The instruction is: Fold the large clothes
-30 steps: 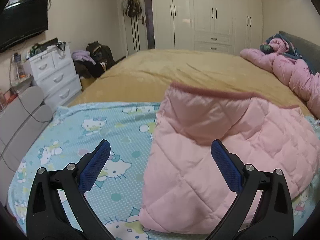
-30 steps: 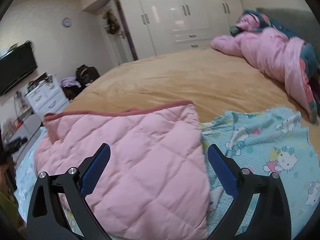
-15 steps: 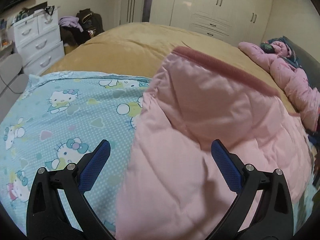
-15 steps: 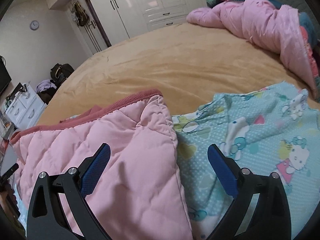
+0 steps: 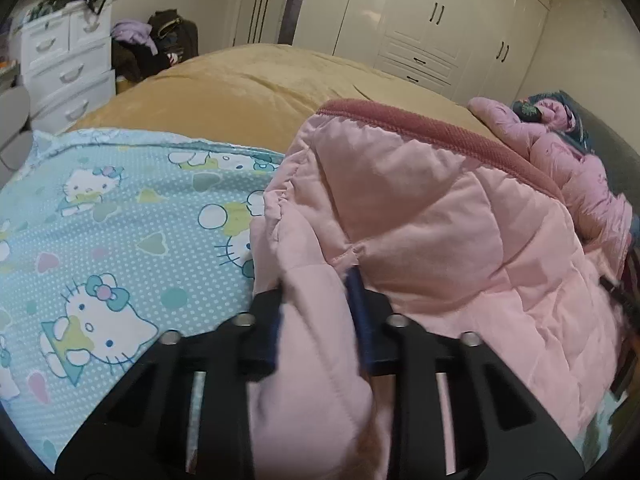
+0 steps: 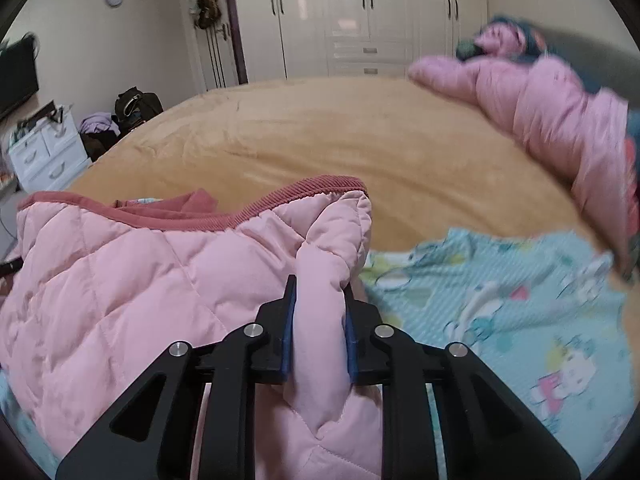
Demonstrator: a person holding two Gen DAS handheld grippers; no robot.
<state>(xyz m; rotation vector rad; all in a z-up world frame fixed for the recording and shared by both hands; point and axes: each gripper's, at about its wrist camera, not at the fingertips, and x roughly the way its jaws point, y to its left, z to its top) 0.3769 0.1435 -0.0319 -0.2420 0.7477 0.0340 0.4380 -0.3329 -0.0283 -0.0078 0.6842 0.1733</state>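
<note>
Both grippers, left (image 5: 318,316) and right (image 6: 320,328), are closing on folds of the pink jacket (image 5: 440,216). Pinch firmly, then lift both edges evenly so the fold lands square on the sheet (image 5: 120,220)

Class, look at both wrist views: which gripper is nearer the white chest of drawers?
Left. The left gripper grips the pink jacket's edge on the side of the drawers; the right gripper grips its opposite edge.

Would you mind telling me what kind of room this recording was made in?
Most likely a home bedroom: a large bed with a tan cover fills the middle, white built-in wardrobes line the far wall, and a white chest of drawers stands to the side.
</note>
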